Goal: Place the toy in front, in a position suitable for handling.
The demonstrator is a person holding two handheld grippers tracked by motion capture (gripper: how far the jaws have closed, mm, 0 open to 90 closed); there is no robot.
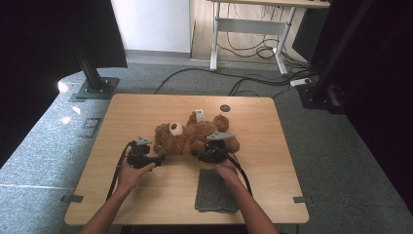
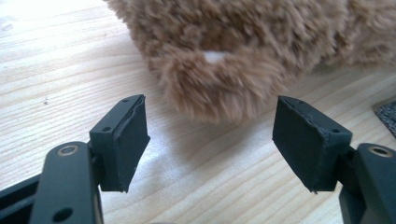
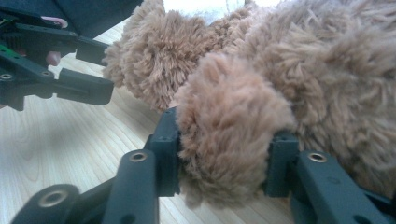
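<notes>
A brown teddy bear (image 1: 187,136) lies on its back in the middle of the wooden table (image 1: 141,109). My right gripper (image 1: 199,155) comes in from the bear's near side. In the right gripper view its pads (image 3: 167,140) press on either side of one furry limb (image 3: 229,121), which bulges above them, so the right gripper (image 3: 226,135) is shut on it. My left gripper (image 1: 158,158) rests by the bear's head. Its jaws stand wide apart in the left gripper view, where the left gripper (image 2: 212,105) has bare wood between its pads and the fur (image 2: 233,56) just ahead.
A folded grey cloth (image 1: 214,192) lies near the table's front edge, under my right forearm; its corner (image 2: 387,114) shows beside the left jaw. A small dark disc (image 1: 224,107) sits at the table's far side. Cables and stand bases lie on the floor beyond.
</notes>
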